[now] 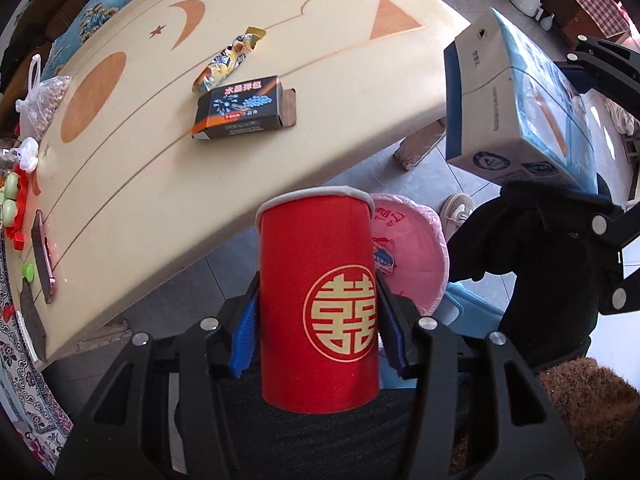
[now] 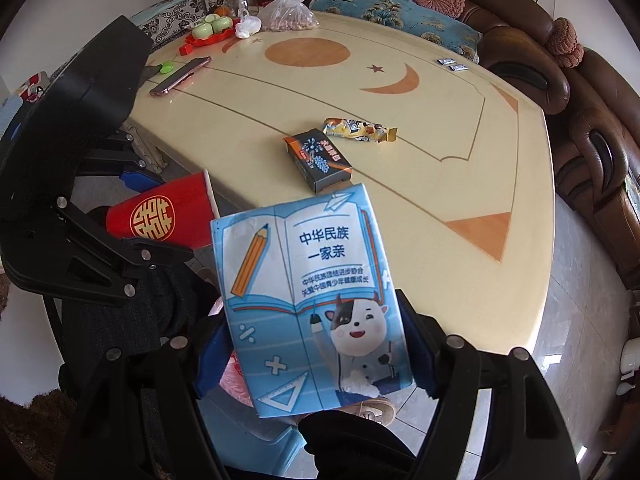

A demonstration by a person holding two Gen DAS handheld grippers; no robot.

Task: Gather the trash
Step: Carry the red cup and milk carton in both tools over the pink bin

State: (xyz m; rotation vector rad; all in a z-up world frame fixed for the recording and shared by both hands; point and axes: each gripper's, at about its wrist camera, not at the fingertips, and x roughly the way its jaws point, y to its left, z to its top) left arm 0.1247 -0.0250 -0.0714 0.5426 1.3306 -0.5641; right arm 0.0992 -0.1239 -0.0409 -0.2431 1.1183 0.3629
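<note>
The left hand-held gripper (image 1: 316, 320) is clamped on a red paper cup (image 1: 318, 300), its blue pads (image 1: 244, 330) pressed against both sides of the cup, which stands upright between them. The right hand-held gripper (image 2: 316, 340) is clamped on a blue-and-white milk carton (image 2: 308, 300), printed face toward the camera. Both items are held off the edge of the cream surface (image 1: 160, 184), above the floor. Just beyond the left hand-held gripper and lower down sits a bin lined with a pink bag (image 1: 412, 248), partly hidden by the cup. Ahead of both grippers, on the surface, lie a small black box (image 2: 318, 160) and, just past it, a yellow snack wrapper (image 2: 360, 130), close together but apart. Farther off to the left gripper's left rest a phone (image 1: 42, 256) and a plastic bag (image 1: 40, 104).
</note>
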